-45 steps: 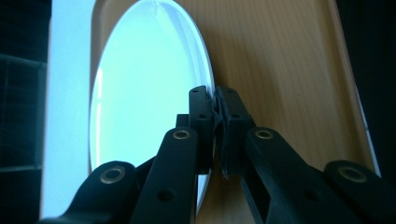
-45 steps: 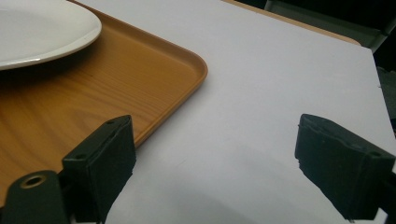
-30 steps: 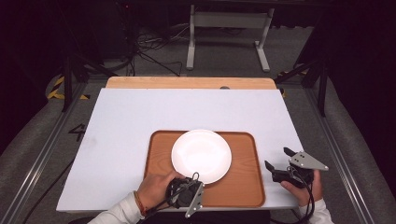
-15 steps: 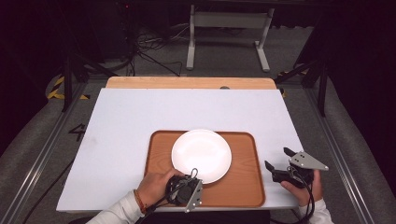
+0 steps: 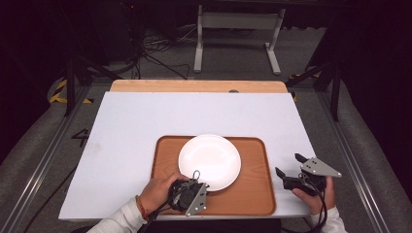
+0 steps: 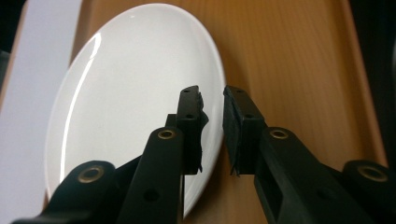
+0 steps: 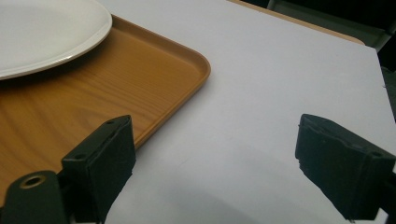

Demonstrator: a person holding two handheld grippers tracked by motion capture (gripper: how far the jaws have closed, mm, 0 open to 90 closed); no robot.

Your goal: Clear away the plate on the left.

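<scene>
I have the left hand-held gripper (image 6: 212, 100) at the near rim of the round white ceramic plate (image 5: 209, 161), which lies flat in the middle of the rectangular brown wooden tray (image 5: 255, 191) on the white tabletop (image 5: 145, 121). Its jaws have just been opening; they straddle the rim at about six o'clock with a narrow gap, and I see no pad pressing on it. The right hand-held gripper (image 7: 215, 168) hangs wide open over bare tabletop at the tray's four o'clock, holding nothing.

My worry is the glossy rim: one jaw could catch it as I withdraw, tipping or sliding the plate across the tray.

The plate faces up and, being round, has no long axis; the tray's runs nine to three.
</scene>
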